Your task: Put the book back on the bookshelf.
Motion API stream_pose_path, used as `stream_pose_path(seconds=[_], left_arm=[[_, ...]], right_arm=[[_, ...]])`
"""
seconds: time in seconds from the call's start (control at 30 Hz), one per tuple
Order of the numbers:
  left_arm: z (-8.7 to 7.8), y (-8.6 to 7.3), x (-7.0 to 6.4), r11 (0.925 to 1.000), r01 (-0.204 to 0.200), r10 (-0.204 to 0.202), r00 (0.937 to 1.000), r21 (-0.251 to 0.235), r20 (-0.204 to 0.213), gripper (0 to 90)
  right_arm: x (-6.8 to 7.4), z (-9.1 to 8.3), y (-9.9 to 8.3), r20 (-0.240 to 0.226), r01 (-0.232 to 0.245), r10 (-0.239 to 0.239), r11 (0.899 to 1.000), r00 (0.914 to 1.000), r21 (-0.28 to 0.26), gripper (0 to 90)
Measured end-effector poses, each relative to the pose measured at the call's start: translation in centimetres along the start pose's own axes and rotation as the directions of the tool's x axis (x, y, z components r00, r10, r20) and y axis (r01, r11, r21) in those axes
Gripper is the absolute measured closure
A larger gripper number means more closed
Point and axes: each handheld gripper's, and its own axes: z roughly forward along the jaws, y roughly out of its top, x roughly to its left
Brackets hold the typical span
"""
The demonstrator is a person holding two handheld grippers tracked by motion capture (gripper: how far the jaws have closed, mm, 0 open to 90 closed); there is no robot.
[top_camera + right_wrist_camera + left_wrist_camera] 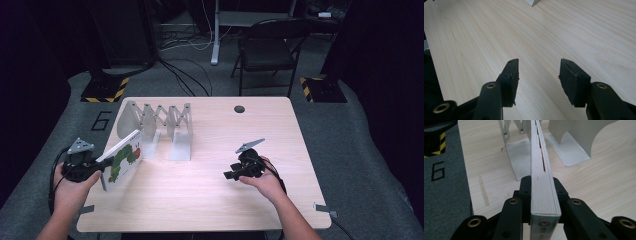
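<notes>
A picture book (122, 159) with a green caterpillar on its white cover is held upright and tilted over the table's left edge. My left gripper (97, 167) is shut on it; in the left gripper view both jaws press the book (541, 182) near its spine end, page edges facing up. Just beyond the book stands a grey expanding metal book rack (157, 125), its dividers (571, 147) close ahead. My right gripper (231, 175) hovers low over the table's right half, open, with bare wood between its fingertips (510, 72).
The light wooden table (215, 200) has a dark cable hole (239, 108) near its far edge. A folding chair (267, 50) and black stands with yellow-striped bases (105, 90) are on the grey floor behind. Floor marking "6" (437, 171) lies left.
</notes>
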Motion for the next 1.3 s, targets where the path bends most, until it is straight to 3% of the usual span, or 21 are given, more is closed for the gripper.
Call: stream_pose_path(seconds=[0.37, 0.67, 1.3], left_arm=[[1.5, 1.2, -0.1, 0.9995, 0.014, -0.015, 0.9998, -0.029, -0.016, 75.2], [3.0, 2.4, -0.4, 0.9998, 0.009, -0.009, 0.9996, -0.016, -0.027, 75.2], [5.1, 3.1, -0.2, 0.9995, 0.026, -0.028, 0.9971, -0.019, -0.071, 75.2]], right_arm=[[-0.1, -0.1, 0.0, 0.0, -0.002, 0.002, 1.0, 1.0, -0.003, 50.0], [-0.2, -0.2, 0.0, -0.002, 0.002, -0.002, 1.0, 1.0, -0.007, 50.0], [-0.2, -0.3, 0.0, -0.008, -0.008, 0.008, 1.0, 0.9999, -0.007, 50.0]])
